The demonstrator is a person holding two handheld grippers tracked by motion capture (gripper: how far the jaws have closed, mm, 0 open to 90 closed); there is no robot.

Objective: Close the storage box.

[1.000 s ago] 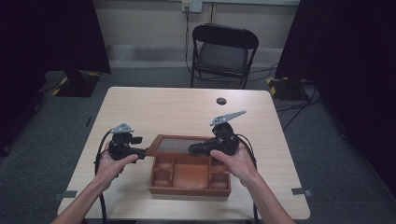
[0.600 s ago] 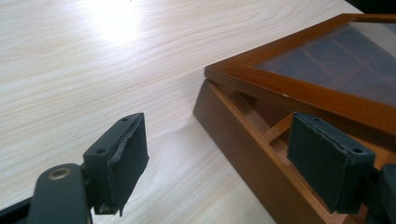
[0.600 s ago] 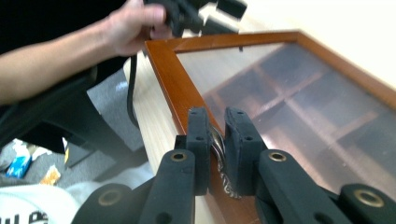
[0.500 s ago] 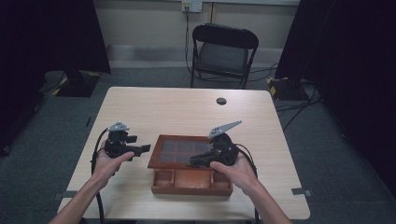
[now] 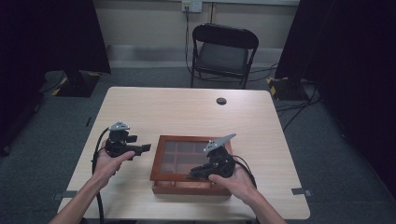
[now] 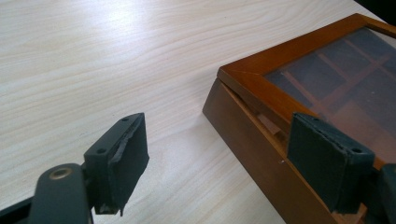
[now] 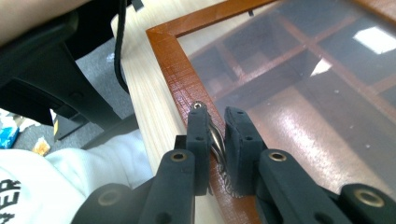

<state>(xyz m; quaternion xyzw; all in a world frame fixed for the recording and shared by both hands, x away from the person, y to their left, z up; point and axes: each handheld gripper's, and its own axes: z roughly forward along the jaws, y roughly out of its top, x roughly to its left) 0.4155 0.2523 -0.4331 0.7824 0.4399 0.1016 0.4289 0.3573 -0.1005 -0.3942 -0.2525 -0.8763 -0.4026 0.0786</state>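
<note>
Now right tool (image 7: 218,133) clamped on metal handle (image 7: 216,137) of glass-topped wooden box (image 5: 161,161); left tool (image 6: 224,154) open, empty.

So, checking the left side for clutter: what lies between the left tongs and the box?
Nothing: bare table separates the left tongs from the box, seen in the high view.

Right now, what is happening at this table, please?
A person sits at a light wooden table with a gripper in each hand and works on a flat wooden box with a glass-paned lid. The right gripper is shut on a small metal handle at the lid's near edge. The lid lies almost flat, with a thin gap at its corner in the left gripper view. The left gripper hovers open beside the box's left side, holding nothing.
</note>
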